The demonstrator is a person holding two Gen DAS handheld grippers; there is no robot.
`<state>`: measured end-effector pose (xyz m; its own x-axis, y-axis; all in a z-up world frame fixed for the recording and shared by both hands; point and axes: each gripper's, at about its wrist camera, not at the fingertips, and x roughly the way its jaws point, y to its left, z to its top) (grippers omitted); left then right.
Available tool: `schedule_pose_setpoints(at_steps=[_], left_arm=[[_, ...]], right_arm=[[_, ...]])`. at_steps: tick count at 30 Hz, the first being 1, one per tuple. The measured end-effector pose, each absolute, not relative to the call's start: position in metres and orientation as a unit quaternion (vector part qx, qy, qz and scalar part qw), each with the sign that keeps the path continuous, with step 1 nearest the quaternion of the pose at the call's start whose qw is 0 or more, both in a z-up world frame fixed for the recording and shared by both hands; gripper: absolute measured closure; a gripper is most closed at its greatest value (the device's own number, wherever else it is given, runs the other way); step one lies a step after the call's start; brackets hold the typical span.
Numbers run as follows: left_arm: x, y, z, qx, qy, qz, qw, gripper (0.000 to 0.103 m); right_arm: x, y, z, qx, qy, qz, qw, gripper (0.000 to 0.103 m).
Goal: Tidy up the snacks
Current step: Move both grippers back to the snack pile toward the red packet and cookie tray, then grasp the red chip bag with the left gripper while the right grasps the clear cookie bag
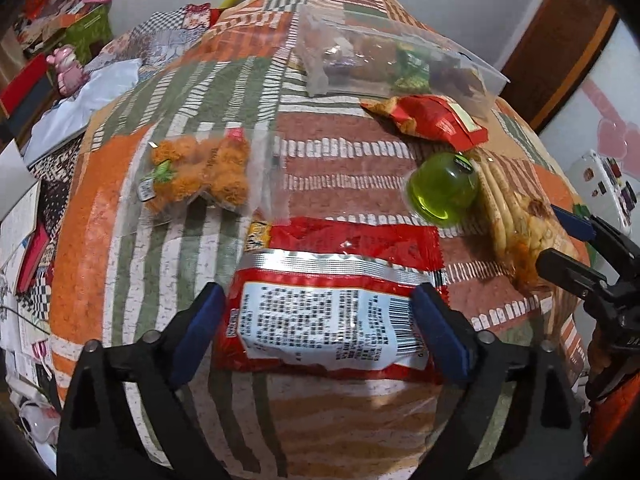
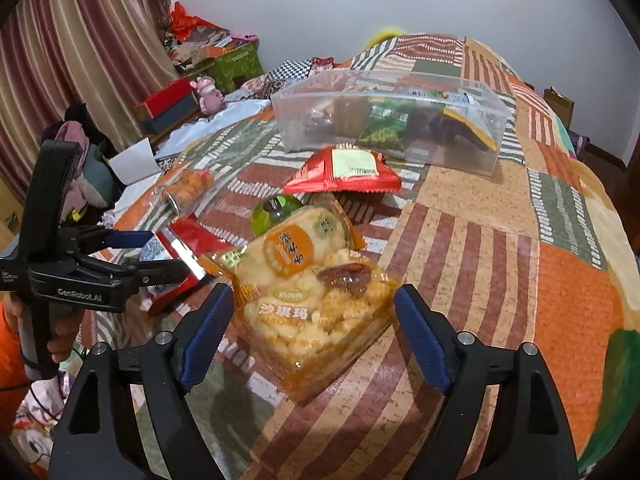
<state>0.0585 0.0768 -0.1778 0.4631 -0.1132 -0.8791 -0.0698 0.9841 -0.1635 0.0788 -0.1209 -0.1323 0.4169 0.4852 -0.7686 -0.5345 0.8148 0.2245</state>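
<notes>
Red packet [image 1: 320, 320] between spread left fingers [image 1: 440, 336]

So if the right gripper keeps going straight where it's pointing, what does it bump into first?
Most likely the yellow sachima pack. It lies right ahead between the open right gripper fingers, on the bedspread. How close is hard to judge.

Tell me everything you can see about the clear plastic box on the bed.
The clear box is a long, thin-walled, see-through plastic container with no lid visible. It rests on the patchwork bedspread at the far side. Inside lie several wrapped snacks, including green packets and darker ones. A red packet lies just in front; contact is unclear.
</notes>
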Motion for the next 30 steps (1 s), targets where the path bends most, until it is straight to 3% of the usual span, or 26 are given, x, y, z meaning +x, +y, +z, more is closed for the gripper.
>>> schedule_pose_setpoints(at_steps=[6,11,17,30], left_arm=[[0.068,0.086,-0.192,-0.144,0.527,-0.034,0.837,0.003],[0.065,0.080,-0.190,-0.127,0.516,-0.034,0.847,0.008],[0.064,0.082,-0.184,-0.138,0.508,-0.033,0.849,0.026],[0.061,0.045,-0.147,-0.077,0.462,-0.050,0.882,0.039]], right_arm=[[0.085,-0.125,-0.141,-0.006,0.461,0.309,0.832,0.017],[0.086,-0.126,-0.145,0.001,0.460,0.313,0.831,0.017],[0.086,-0.130,-0.143,-0.001,0.452,0.309,0.837,0.029],[0.091,-0.151,-0.135,0.014,0.443,0.282,0.851,0.040]])
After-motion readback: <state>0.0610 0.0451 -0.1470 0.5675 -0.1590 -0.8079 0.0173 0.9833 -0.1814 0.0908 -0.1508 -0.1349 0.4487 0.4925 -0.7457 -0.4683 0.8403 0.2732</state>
